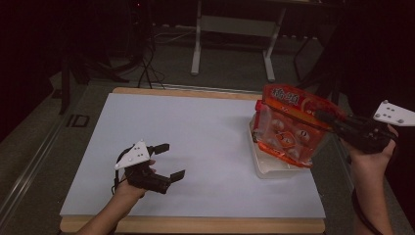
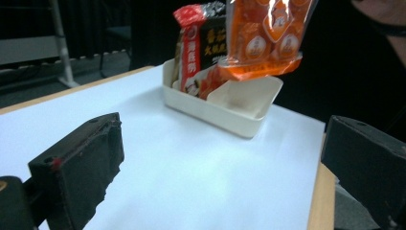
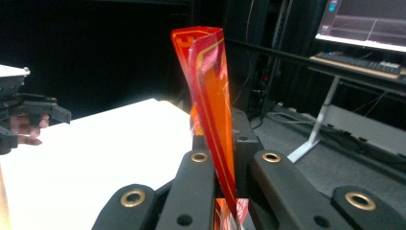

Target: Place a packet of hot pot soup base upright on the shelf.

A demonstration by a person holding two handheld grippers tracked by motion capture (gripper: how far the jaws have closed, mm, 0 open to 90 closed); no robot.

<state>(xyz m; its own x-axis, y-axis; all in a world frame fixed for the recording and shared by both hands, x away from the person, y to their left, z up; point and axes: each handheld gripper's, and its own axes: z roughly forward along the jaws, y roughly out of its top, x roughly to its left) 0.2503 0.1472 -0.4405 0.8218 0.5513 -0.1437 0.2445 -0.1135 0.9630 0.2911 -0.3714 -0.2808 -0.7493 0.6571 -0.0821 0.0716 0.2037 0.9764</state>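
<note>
**Ana:** Jaws first: the right gripper (image 1: 327,117) has its two black jaws pressed together on the edge of the orange snack bag (image 1: 288,125); in the right gripper view that edge (image 3: 210,96) stands up thin between them.

**Ben:** And the other one?

**Ana:** The left gripper (image 1: 172,160) has its jaws spread wide with nothing between them, low over the white board (image 1: 195,132), well apart from the tray (image 1: 266,166).

**Ben:** Where is the bag against that tray?

**Ana:** Held in the air above it. In the left gripper view the bag (image 2: 265,36) hangs over the tray's (image 2: 230,112) bare compartment, its lower edge clear of the floor of that compartment. The compartment behind holds upright packets, a red one (image 2: 190,48) and a dark one (image 2: 213,40).

**Ben:** The surface?

**Ana:** A white board lying on a wooden tabletop (image 1: 195,225), whose pale wood shows as a strip around the board. The tray sits near the board's edge on the right gripper's side.

**Ben:** And the room?

**Ana:** Dim. Beyond the tray a grey floor, cables (image 1: 147,63), and a pale desk frame (image 1: 235,29). Behind the right gripper a lit monitor (image 3: 366,21) with a keyboard (image 3: 356,61) on a desk
</note>
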